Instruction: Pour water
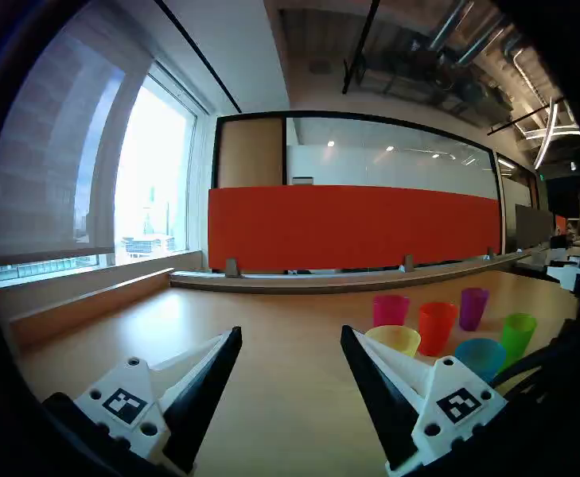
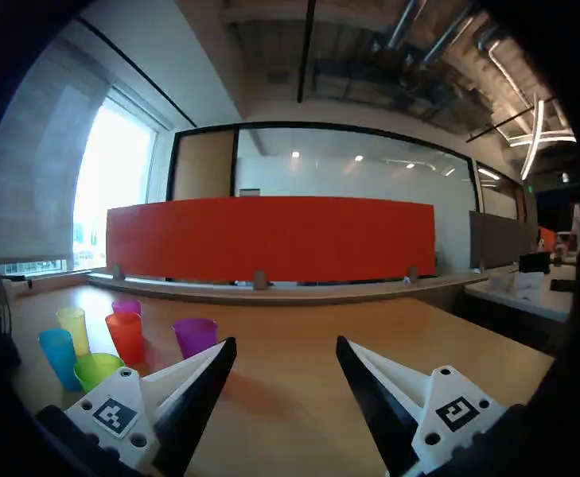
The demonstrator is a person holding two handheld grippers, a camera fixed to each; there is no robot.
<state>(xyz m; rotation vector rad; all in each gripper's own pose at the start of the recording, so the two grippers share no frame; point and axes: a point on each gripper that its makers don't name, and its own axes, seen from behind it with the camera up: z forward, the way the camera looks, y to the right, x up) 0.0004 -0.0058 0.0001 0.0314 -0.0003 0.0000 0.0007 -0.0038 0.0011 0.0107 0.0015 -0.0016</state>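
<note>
Several coloured plastic cups stand in a cluster on the wooden table [image 1: 290, 310]. In the left gripper view they lie ahead to the right: a pink cup [image 1: 391, 308], an orange cup [image 1: 437, 326], a purple cup [image 1: 473, 308], a green cup [image 1: 519, 334], a yellow cup [image 1: 394, 339] and a blue cup [image 1: 480, 356]. My left gripper [image 1: 290, 332] is open and empty, and the yellow cup sits just beyond its right finger. In the right gripper view the cluster is at the left: blue cup [image 2: 56, 356], yellow cup [image 2: 75, 328], orange cup [image 2: 126, 335], purple cup [image 2: 195, 335], green cup [image 2: 99, 369]. My right gripper [image 2: 286, 340] is open and empty.
An orange divider panel [image 1: 353, 226] runs along the table's far edge. A large window [image 1: 150, 187] with a low ledge is on the left. Another desk [image 2: 520, 290] with small items stands at the right. Bare tabletop lies straight ahead of both grippers.
</note>
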